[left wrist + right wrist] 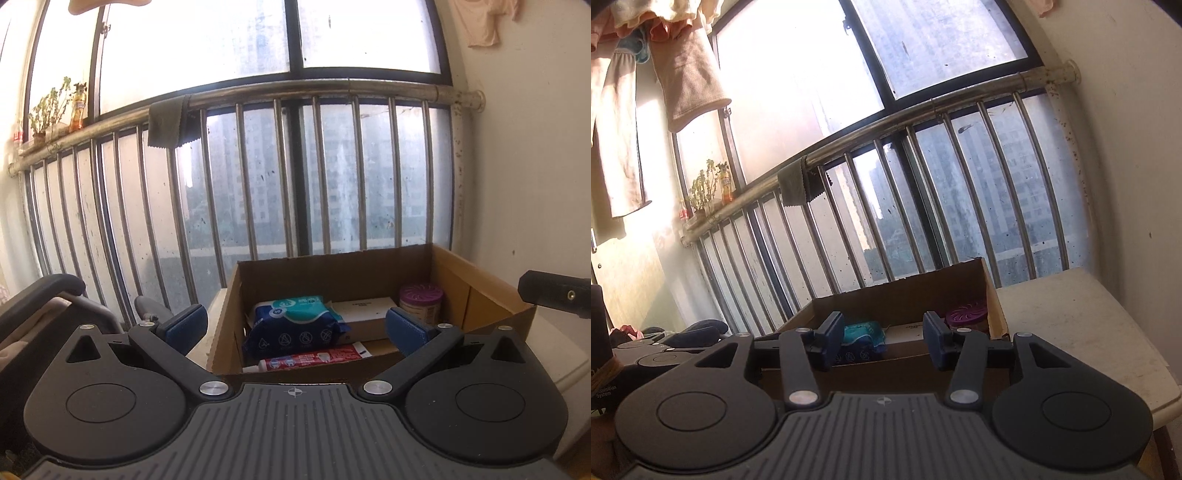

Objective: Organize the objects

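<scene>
With both my left tool (293, 326) and right tool (882, 341) released and empty before the cardboard box (480, 284) on the table (1082, 325), I'd lower slowly onto the wipes pack (295, 325) inside

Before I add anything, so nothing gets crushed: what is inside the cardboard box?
Inside the cardboard box: a blue wipes pack, a white carton behind it, a purple-lidded jar and a red toothpaste tube. The pack hides whatever lies beneath it.

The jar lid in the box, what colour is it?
Purple, with slots; the jar lid shows best in the left wrist view.
</scene>
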The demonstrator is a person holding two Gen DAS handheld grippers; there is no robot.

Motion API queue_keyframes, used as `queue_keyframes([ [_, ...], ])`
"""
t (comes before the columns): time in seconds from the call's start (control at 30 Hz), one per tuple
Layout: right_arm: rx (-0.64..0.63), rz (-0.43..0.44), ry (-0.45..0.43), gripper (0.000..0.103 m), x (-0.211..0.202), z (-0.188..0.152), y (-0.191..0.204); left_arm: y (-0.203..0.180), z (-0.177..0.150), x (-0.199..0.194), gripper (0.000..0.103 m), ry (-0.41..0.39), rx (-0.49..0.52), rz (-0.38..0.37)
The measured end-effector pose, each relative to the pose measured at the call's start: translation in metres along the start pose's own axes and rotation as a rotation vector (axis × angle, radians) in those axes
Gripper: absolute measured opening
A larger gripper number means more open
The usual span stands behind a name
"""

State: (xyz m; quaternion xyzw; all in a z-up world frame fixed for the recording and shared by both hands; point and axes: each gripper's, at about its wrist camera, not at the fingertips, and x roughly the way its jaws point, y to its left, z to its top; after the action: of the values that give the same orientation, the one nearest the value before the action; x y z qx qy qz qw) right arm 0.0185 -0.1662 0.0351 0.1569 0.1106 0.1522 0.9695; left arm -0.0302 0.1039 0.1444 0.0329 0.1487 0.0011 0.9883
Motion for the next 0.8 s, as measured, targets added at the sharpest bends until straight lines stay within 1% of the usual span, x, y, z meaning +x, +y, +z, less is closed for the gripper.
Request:
queue_keyframes([
  [0.1, -0.004, 0.005, -0.018, 0.052, -0.006, 0.001, 0.006, 0.003, -0.003, -0.002, 0.103, -0.001, -0.027, -0.008],
  [0.17, 0.003, 0.003, -0.034, 0.054, -0.009, 0.002, 0.008, 0.002, -0.004, -0.002, 0.103, 0.0, -0.021, 0.0],
  [0.33, -0.001, -0.004, -0.051, 0.055, -0.015, 0.003, 0.011, -0.001, -0.004, -0.004, 0.103, 0.0, -0.014, 0.003],
  [0.5, -0.004, -0.017, -0.043, 0.056, -0.015, 0.0, 0.011, -0.002, -0.007, -0.01, 0.103, -0.009, -0.012, -0.013],
  [0.57, -0.003, -0.025, -0.032, 0.06, -0.013, -0.003, 0.011, -0.004, -0.009, -0.011, 0.103, -0.011, -0.005, -0.015],
  [0.6, -0.006, -0.029, -0.024, 0.06, -0.012, -0.005, 0.011, -0.005, -0.009, -0.011, 0.103, -0.01, -0.005, -0.016],
  [0.8, -0.036, -0.077, 0.001, 0.061, -0.007, -0.012, 0.013, -0.007, -0.013, -0.011, 0.103, -0.003, -0.015, -0.015],
])
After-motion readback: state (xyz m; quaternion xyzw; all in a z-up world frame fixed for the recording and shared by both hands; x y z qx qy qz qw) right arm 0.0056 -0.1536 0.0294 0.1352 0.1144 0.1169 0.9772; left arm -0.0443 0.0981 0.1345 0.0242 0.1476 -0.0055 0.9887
